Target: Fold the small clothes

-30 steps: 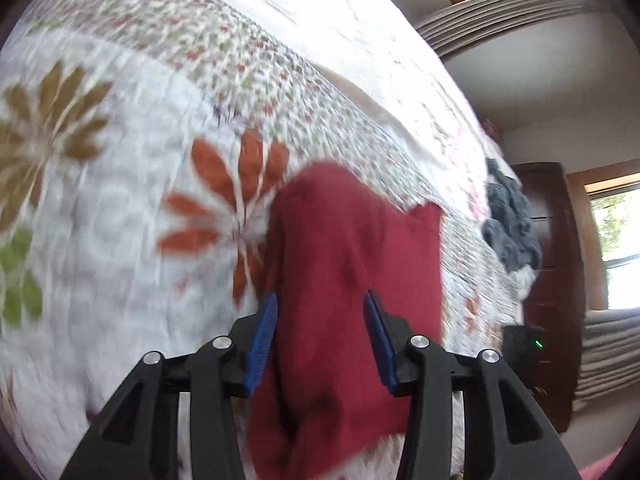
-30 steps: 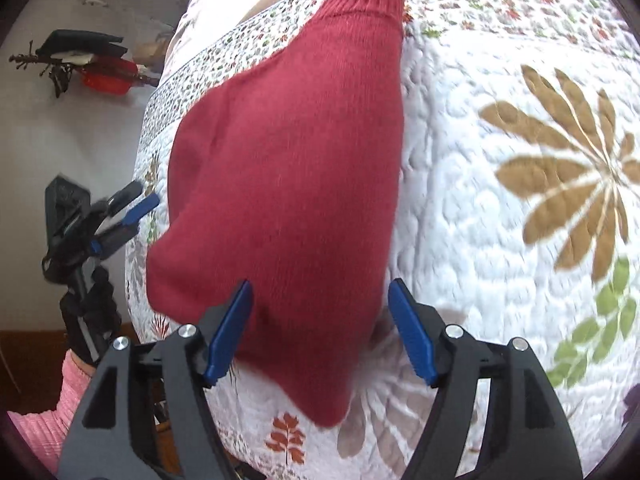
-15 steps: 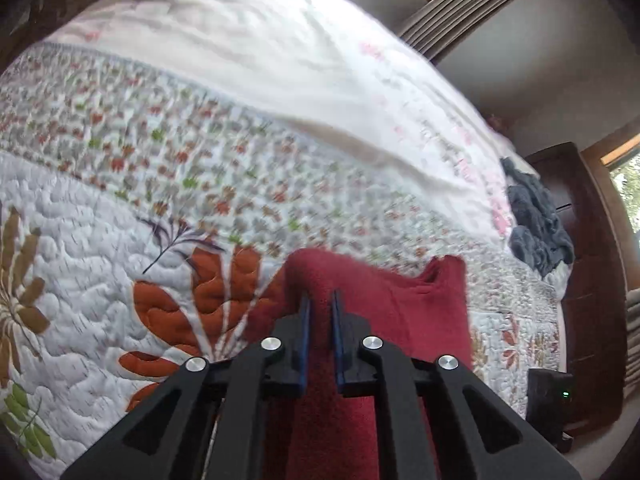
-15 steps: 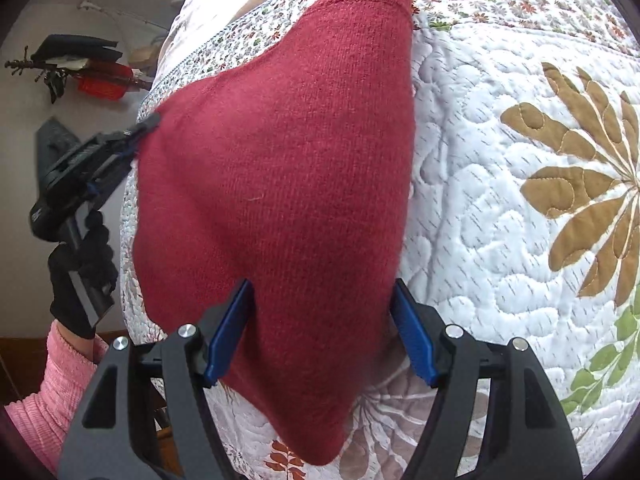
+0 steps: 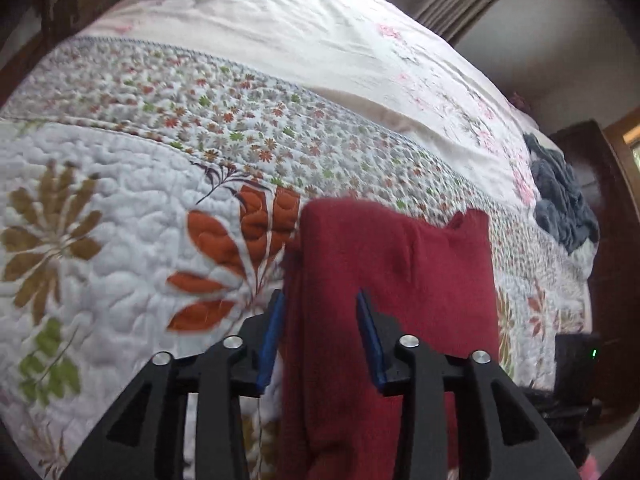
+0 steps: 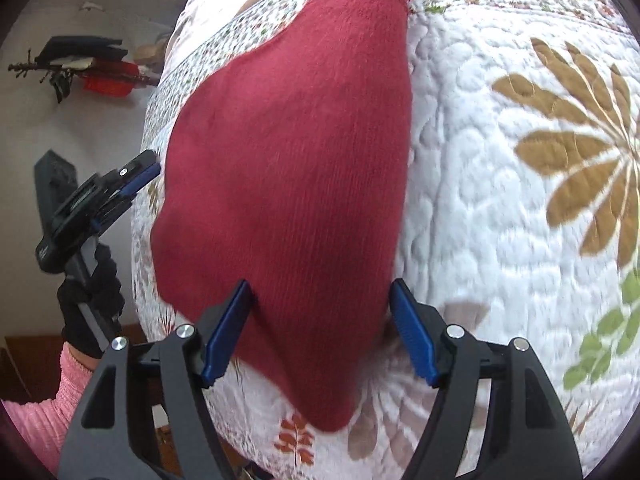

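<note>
A dark red knitted garment (image 5: 400, 280) lies partly folded on the flowered quilt (image 5: 100, 200). My left gripper (image 5: 320, 336) stands open over the garment's near left edge, its blue pads (image 5: 272, 336) on either side of a fold of cloth. In the right wrist view the same red garment (image 6: 288, 180) fills the middle, ribbed hem at the top. My right gripper (image 6: 320, 332) is open and straddles its near, narrow end. The left gripper (image 6: 150, 166) shows at the garment's left edge, held by a black-gloved hand (image 6: 88, 304) with a pink sleeve.
A heap of grey-blue clothes (image 5: 560, 200) lies at the bed's far right. A dark wooden cabinet (image 5: 612, 240) and a black device with a green light (image 5: 576, 356) stand beyond the bed's edge. Red and black items (image 6: 104, 76) sit by the white wall.
My left gripper, open a second ago, shut on the red garment's fold half a second ago and has now opened again, letting it go. My right gripper stayed open over the garment.
</note>
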